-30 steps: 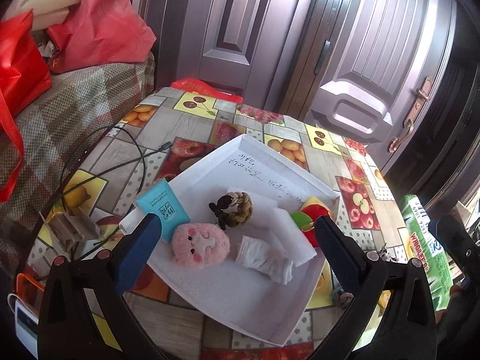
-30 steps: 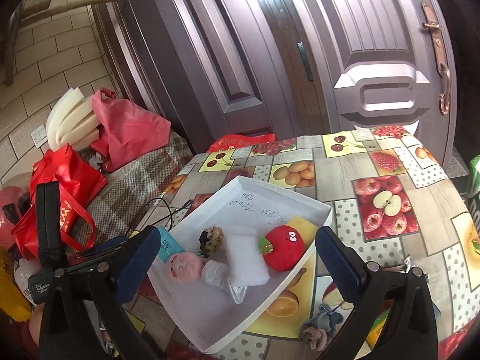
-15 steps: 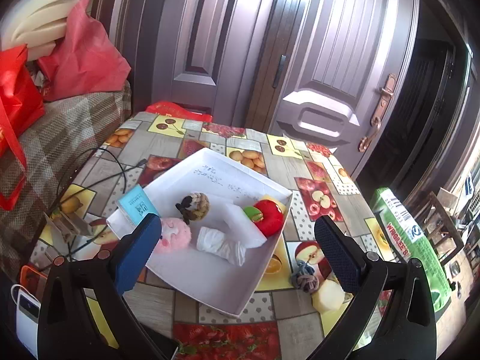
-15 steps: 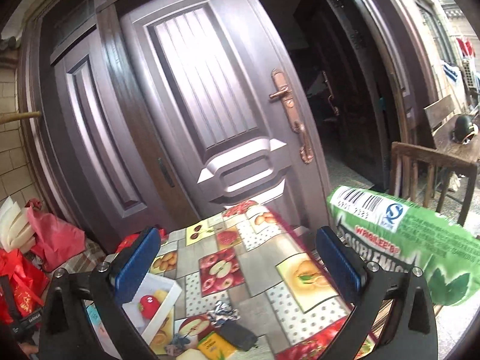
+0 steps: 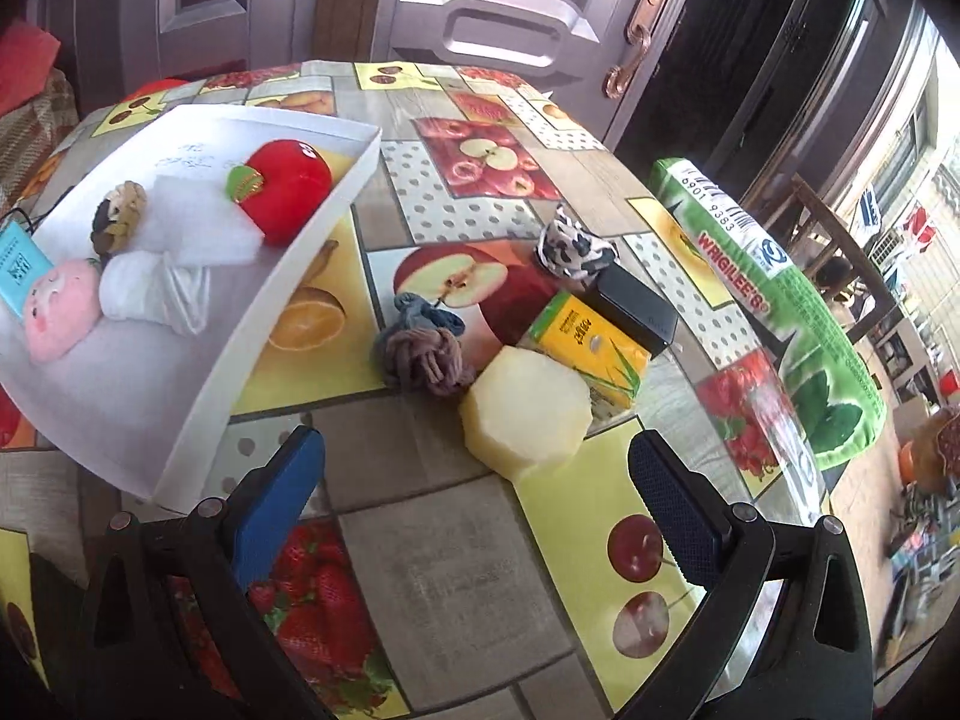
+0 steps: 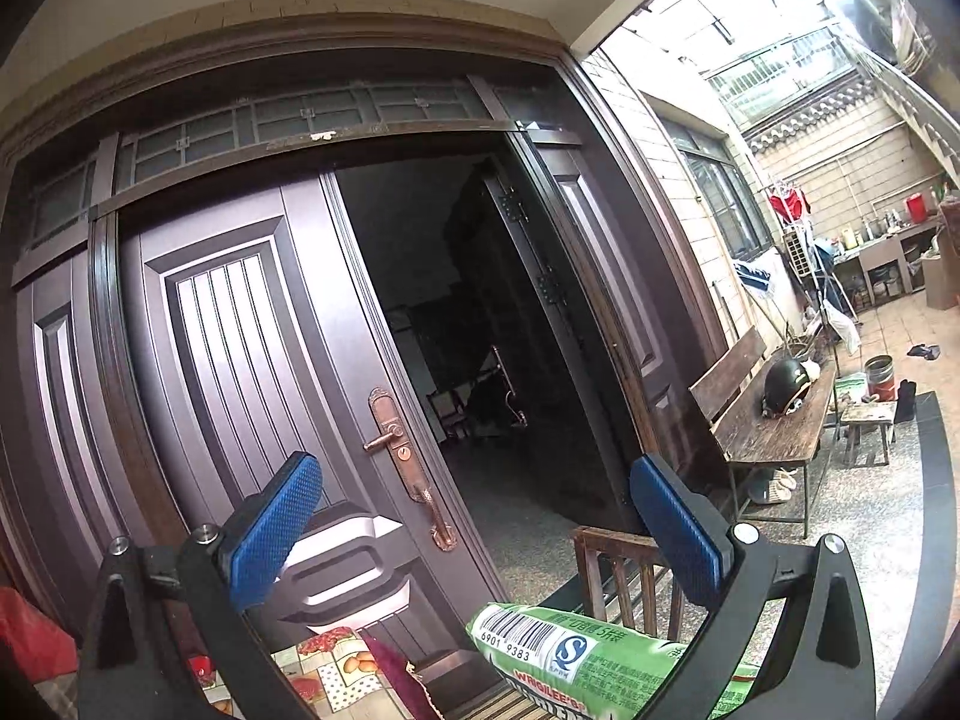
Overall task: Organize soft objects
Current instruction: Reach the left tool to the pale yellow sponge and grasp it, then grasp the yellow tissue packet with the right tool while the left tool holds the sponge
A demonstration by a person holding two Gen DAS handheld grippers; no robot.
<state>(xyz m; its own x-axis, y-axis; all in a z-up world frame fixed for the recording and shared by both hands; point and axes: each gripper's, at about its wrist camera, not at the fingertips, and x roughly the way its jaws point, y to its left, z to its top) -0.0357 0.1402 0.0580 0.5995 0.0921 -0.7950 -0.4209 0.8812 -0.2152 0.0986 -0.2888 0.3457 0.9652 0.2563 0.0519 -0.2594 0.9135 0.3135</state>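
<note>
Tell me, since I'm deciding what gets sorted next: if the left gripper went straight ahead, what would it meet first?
Probably the pale yellow sponge, lying just beyond the open left gripper on the table; depth is hard to judge.

Fruit-print tablecloth (image 5: pixel 456 576); black box (image 5: pixel 636 309) touching yellow carton (image 5: pixel 591 345); wooden bench (image 6: pixel 774 426).

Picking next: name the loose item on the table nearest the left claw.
The pale yellow faceted sponge block, just ahead of the open left claw; the knotted grey-brown scrunchie lies farther back.
</note>
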